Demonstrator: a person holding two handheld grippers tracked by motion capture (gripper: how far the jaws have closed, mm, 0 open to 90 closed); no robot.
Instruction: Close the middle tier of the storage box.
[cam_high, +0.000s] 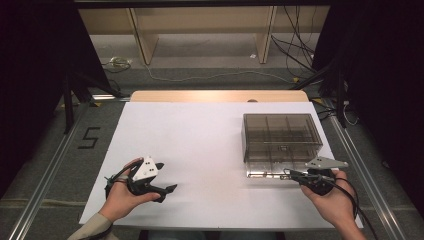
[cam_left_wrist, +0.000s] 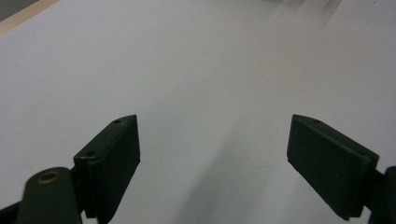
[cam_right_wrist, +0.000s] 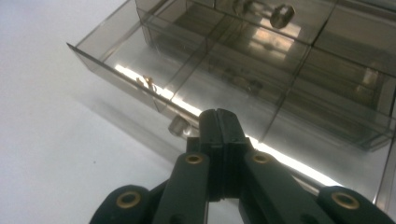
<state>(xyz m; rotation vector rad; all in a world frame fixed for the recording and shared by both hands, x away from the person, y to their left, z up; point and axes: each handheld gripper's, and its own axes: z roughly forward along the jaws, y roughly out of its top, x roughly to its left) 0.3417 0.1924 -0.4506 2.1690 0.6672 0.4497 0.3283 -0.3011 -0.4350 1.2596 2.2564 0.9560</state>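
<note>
A smoky, see-through plastic drawer cabinet (cam_high: 281, 136) stands on the white tabletop (cam_high: 200, 145) toward its right edge, about midway between the far and near edges. Its lowest drawer (cam_high: 267, 174) is pulled out toward the near edge; in the right gripper view the same open drawer (cam_right_wrist: 154, 70) shows thin clear dividers and a small round clear knob (cam_right_wrist: 179, 126) on its front wall. The right gripper (cam_high: 294, 175), held in the person's right hand (cam_high: 332, 202) near the near right corner of the tabletop, points left at the front of that drawer. Its two black jaws are pressed flat together with nothing between them, and in the right gripper view the right gripper (cam_right_wrist: 219, 122) has its tips just beside the knob and over the drawer's front wall; whether they touch the wall cannot be told. The left gripper (cam_high: 167, 180) sits in the person's left hand (cam_high: 122, 197) close to the near left corner, well apart from the cabinet. In the left gripper view the left gripper (cam_left_wrist: 212, 140) has its jaws spread wide over bare white tabletop, holding nothing.
</note>
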